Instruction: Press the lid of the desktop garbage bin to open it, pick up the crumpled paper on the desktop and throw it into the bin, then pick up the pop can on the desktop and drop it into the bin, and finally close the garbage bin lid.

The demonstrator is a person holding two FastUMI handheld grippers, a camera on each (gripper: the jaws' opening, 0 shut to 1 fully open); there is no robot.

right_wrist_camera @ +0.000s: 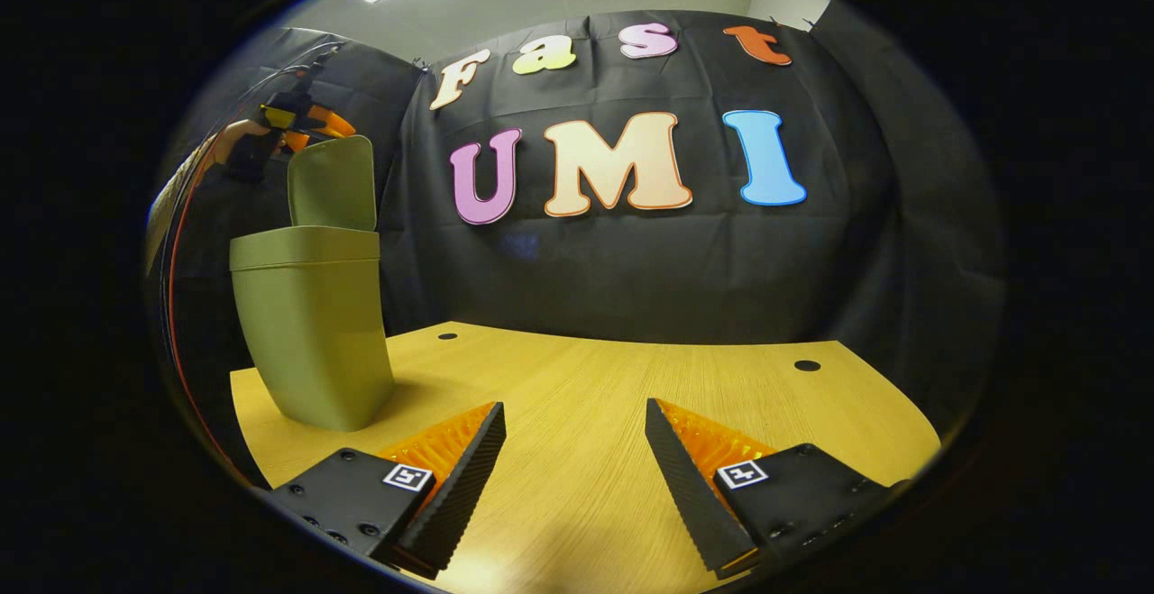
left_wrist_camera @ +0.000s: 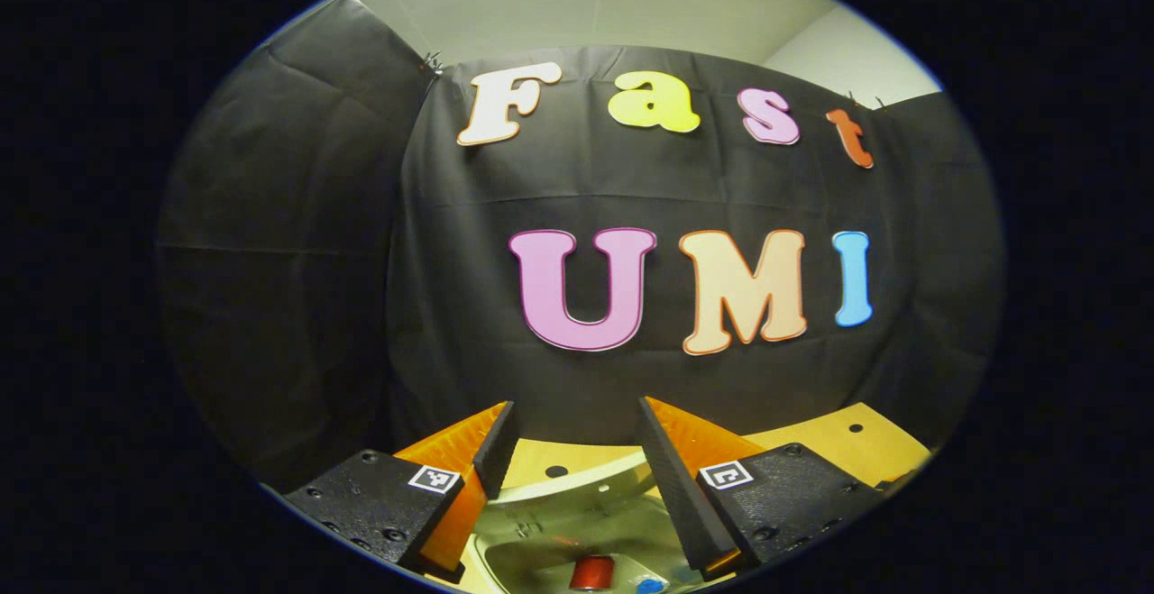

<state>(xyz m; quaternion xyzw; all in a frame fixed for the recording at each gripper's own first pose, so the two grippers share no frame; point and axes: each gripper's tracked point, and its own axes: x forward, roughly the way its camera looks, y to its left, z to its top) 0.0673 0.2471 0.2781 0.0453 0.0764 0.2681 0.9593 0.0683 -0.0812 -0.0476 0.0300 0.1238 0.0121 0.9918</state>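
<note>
1. Left hand-held gripper (left_wrist_camera: 573, 436): fingers spread wide, nothing between them. It hangs above the open bin (left_wrist_camera: 577, 522), looking down over the rim.
2. Left gripper view, inside the bin: a red can (left_wrist_camera: 592, 572) lies at the bottom, between the two fingers as seen from above. Just beside it, to its right, a small blue item (left_wrist_camera: 649, 586), too cut off to identify.
3. Paper: cannot tell where it is from either view.
4. Right hand-held gripper (right_wrist_camera: 575, 427): fingers also wide apart and empty, low over the wooden surface (right_wrist_camera: 631, 396), well apart from the bin.
5. Right gripper view: the green bin (right_wrist_camera: 311, 324) stands upright on the surface at the left, near the surface's left edge. Its lid (right_wrist_camera: 332, 184) is raised, tipped up at the back and standing nearly vertical.
6. Same view, above and behind the lid: the other gripper (right_wrist_camera: 288, 130) with a hand (right_wrist_camera: 236, 137) holding it, over the bin's mouth. Its finger spacing is too small to make out there.
</note>
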